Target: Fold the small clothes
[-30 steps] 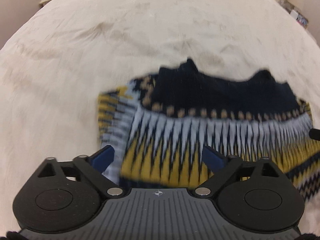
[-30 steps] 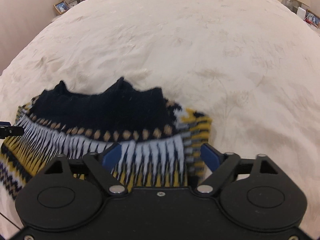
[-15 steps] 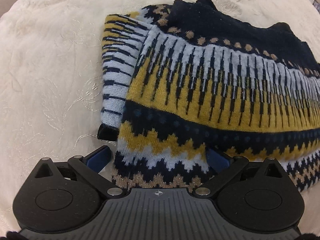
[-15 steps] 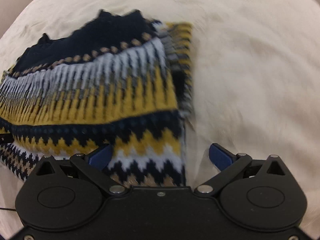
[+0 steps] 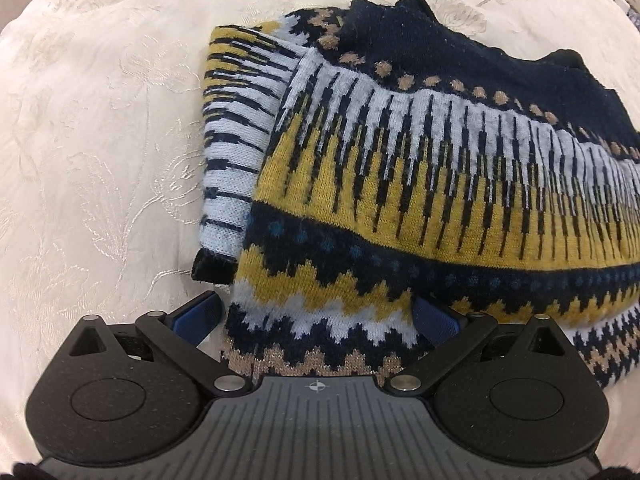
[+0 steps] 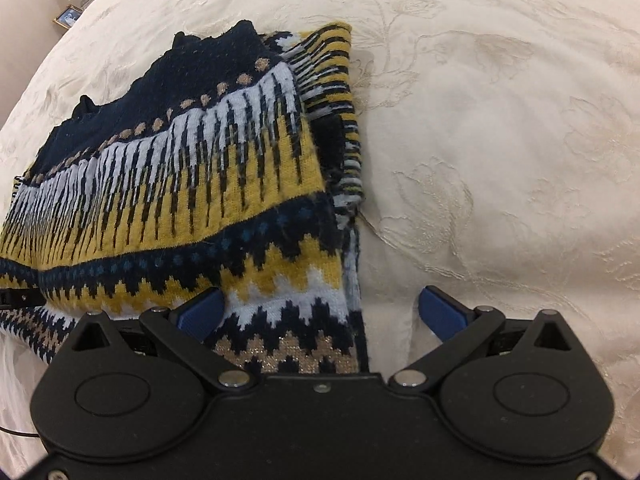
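A small knitted sweater (image 5: 400, 168), navy, yellow, white and tan, lies on a cream bedspread with its sleeves folded in. My left gripper (image 5: 316, 316) is open, its blue fingers either side of the sweater's lower left hem corner. In the right wrist view the sweater (image 6: 192, 184) fills the left half. My right gripper (image 6: 320, 312) is open over the lower right hem corner; its left finger (image 6: 200, 312) is over the knit and its right finger (image 6: 440, 312) over bare bedspread. The left gripper's tip (image 6: 20, 298) shows at the far left edge.
The cream embroidered bedspread (image 6: 500, 140) spreads all around the sweater. A bedside surface with a photo frame (image 6: 68, 16) and a lamp sits at the far top left in the right wrist view.
Both grippers have dropped towards the near hem of the sweater and tilted down. The hem corners now sit between the open fingers. The sweater itself lies as before.
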Demonstrator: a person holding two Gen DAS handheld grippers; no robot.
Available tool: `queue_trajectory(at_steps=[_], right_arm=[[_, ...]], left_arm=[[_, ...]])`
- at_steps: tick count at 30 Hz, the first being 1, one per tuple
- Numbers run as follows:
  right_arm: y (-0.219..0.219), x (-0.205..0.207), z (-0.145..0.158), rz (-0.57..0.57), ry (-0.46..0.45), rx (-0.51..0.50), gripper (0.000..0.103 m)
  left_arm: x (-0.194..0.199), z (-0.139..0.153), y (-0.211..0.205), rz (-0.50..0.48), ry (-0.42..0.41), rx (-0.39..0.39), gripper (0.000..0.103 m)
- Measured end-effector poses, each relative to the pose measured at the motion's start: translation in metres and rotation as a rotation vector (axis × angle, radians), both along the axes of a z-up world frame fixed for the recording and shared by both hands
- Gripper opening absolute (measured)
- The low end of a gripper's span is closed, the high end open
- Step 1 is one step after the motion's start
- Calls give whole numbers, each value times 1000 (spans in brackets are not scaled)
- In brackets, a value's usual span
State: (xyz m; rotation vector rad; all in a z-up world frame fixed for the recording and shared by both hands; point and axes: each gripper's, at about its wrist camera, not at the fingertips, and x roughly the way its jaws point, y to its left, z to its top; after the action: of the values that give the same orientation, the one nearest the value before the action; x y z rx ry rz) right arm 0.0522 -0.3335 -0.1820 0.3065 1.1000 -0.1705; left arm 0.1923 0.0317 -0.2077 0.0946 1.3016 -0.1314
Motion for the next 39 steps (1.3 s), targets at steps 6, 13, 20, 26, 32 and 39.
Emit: queue_trajectory(at_steps=[6, 13, 20, 26, 32, 39], right_arm=[[9, 2, -2, 10, 6, -40, 103], [14, 13, -3, 76, 12, -72, 103], [-8, 1, 13, 80, -111, 74, 103], [-24, 22, 19, 89, -161, 182, 99], [-26, 60, 11, 95, -157, 253, 98], [-21, 68, 2, 111, -173, 282, 103]], left_arm=[[-3, 1, 1, 2, -20, 1, 103], [-3, 0, 0, -1, -19, 2, 103], [-2, 1, 0, -4, -17, 1, 103], [-3, 0, -1, -6, -21, 5, 103], [-5, 1, 0, -12, -30, -4, 103], [-15, 34, 0, -15, 4, -59, 96]])
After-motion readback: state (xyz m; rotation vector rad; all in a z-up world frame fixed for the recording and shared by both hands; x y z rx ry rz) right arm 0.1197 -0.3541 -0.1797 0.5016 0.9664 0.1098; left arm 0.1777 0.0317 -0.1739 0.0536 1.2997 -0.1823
